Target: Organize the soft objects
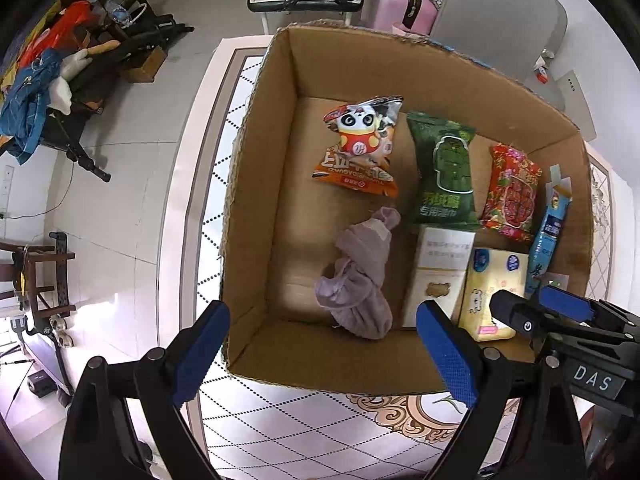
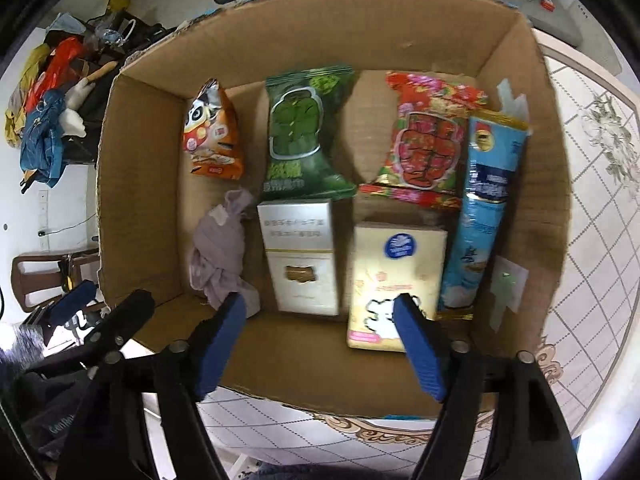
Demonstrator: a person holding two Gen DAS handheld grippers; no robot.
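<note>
We hover both grippers over the packed cardboard box (image 1: 280, 208).

Our left gripper (image 1: 326, 354) and right gripper (image 2: 320, 346) have fingers spread wide, holding nothing; the purple cloth bundle (image 1: 358, 276) lies inside the box beside the white carton (image 2: 298, 254).

An open cardboard box (image 2: 132, 200) holds seven soft items. Along its far wall, left to right: an orange panda snack bag (image 2: 212, 136), a green wipes pack (image 2: 304, 140), and a red floral packet (image 2: 428, 140). A long blue tube-shaped pack (image 2: 480, 216) lies along the right wall. Along the near wall: a knotted mauve cloth (image 2: 220, 256), a white box (image 2: 300, 256), and a yellow tissue pack (image 2: 392, 276).
</note>
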